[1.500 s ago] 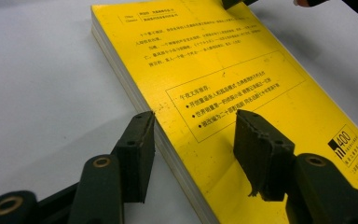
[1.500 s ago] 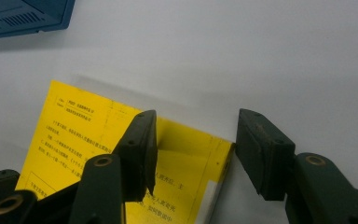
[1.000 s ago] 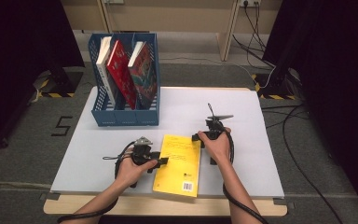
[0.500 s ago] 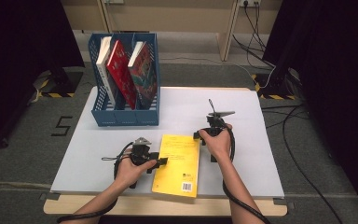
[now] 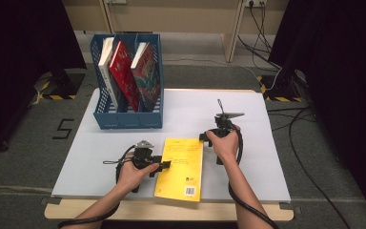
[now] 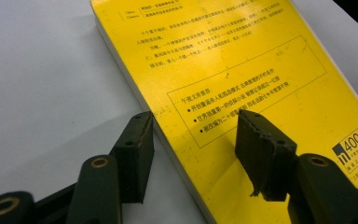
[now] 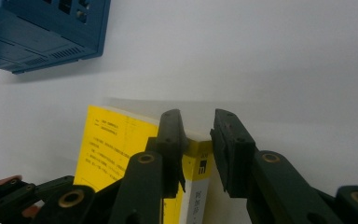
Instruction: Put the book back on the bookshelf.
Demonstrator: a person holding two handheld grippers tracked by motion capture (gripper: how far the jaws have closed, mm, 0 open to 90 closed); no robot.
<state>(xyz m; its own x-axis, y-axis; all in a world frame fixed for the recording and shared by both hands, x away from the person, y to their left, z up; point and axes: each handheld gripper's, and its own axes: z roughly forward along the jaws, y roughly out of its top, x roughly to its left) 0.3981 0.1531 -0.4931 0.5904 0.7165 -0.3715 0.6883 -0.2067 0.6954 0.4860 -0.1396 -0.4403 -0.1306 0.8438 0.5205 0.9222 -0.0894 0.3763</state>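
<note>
A yellow book (image 5: pixel 181 167) lies flat, back cover up, near the table's front edge. My left gripper (image 5: pixel 164 164) is at the book's left long edge. In the left gripper view it (image 6: pixel 193 135) is open: one jaw is on the white table beside the page edge, the other over the yellow cover (image 6: pixel 242 70). My right gripper (image 5: pixel 204 137) is at the book's far right corner. In the right gripper view its jaws (image 7: pixel 196 140) stand a narrow gap apart, with the book's spine corner (image 7: pixel 198 165) between them.
A blue file rack (image 5: pixel 128 119) stands at the table's back left and holds three upright books, one white (image 5: pixel 107 55), two red (image 5: pixel 124 76). Its corner (image 7: pixel 42 32) appears in the right gripper view. White table surface (image 5: pixel 248 109) lies behind and right of the book.
</note>
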